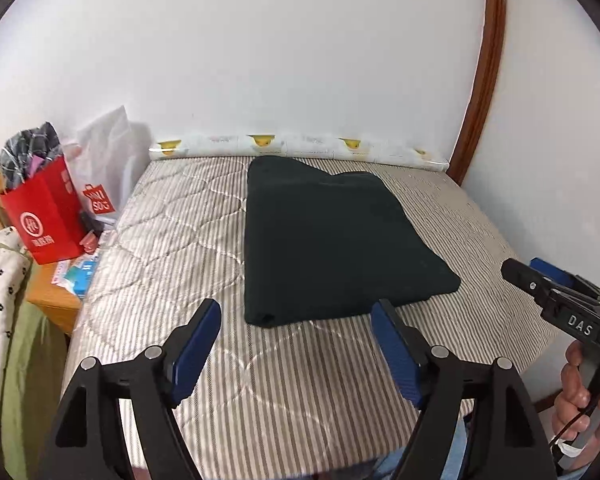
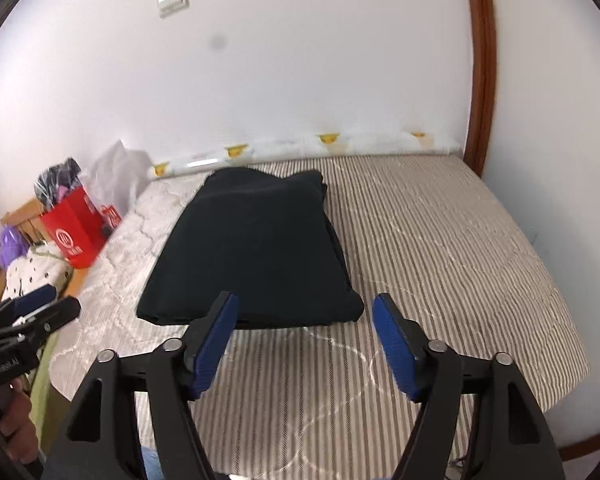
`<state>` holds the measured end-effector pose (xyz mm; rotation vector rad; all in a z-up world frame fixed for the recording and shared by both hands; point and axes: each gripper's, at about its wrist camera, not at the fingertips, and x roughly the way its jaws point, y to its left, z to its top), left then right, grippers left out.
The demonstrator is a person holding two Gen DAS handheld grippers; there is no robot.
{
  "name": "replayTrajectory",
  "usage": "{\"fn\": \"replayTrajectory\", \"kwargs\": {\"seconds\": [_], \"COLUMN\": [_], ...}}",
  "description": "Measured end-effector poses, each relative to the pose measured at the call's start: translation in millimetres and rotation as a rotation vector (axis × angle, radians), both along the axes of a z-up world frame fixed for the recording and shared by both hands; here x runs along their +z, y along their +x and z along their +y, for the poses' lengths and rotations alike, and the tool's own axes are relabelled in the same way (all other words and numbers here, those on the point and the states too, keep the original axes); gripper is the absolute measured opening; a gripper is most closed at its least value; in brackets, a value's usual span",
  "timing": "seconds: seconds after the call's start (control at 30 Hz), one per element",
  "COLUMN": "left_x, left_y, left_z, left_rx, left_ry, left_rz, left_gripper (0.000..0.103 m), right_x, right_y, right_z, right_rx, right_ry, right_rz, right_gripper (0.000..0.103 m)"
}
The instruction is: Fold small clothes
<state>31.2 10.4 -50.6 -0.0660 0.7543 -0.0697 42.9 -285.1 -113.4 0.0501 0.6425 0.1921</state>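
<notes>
Garment (image 1: 332,240), dark, folded, flat on striped bed (image 1: 172,240), centre. Left tool (image 1: 296,344) at 6 o'clock, fingers apart, empty. Right tool (image 2: 304,340) likewise apart, empty. Red bag (image 1: 44,220) at 9 o'clock.

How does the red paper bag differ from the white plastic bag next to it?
The red paper bag stands stiff and opaque, with dark clothes sticking out of its top. The white plastic bag behind it is thin, crumpled and translucent, and its contents cannot be told. Both sit beside the striped mattress, near the wall.
</notes>
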Motion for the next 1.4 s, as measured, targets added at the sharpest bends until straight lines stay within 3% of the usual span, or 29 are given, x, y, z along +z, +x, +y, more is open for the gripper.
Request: {"fn": "replayTrajectory", "kwargs": {"seconds": [0.07, 0.2, 0.37, 0.57, 1.4], "left_x": [6.0, 10.3, 17.0, 23.8, 28.0], "left_y": [-11.2, -24.7, -47.4, -60.3, -75.5], "left_z": [-1.1, -3.1, 3.0, 19.2, 4.2], "left_rx": [0.009, 0.009, 0.053, 0.079, 0.04], "left_ry": [0.015, 0.017, 0.055, 0.012, 0.038], "left_rz": [-0.009, -0.016, -0.069, -0.093, -0.117], "left_gripper": [0.081, 0.084, 0.085, 0.086, 0.086], "right_x": [5.5, 10.6, 14.0, 16.8, 21.2], "right_y": [-14.3, -34.5, -55.3, -68.6, -88.7], "right_z": [3.4, 5.6, -3.2, -12.7, -21.7], "right_rx": [-0.009, -0.01, -0.053, -0.079, -0.099], "right_ry": [-0.033, -0.037, -0.069, -0.086, -0.098], "right_rz": [-0.02, -0.027, -0.048, -0.054, -0.087], "right_gripper": [0.096, 0.101, 0.102, 0.102, 0.102]}}
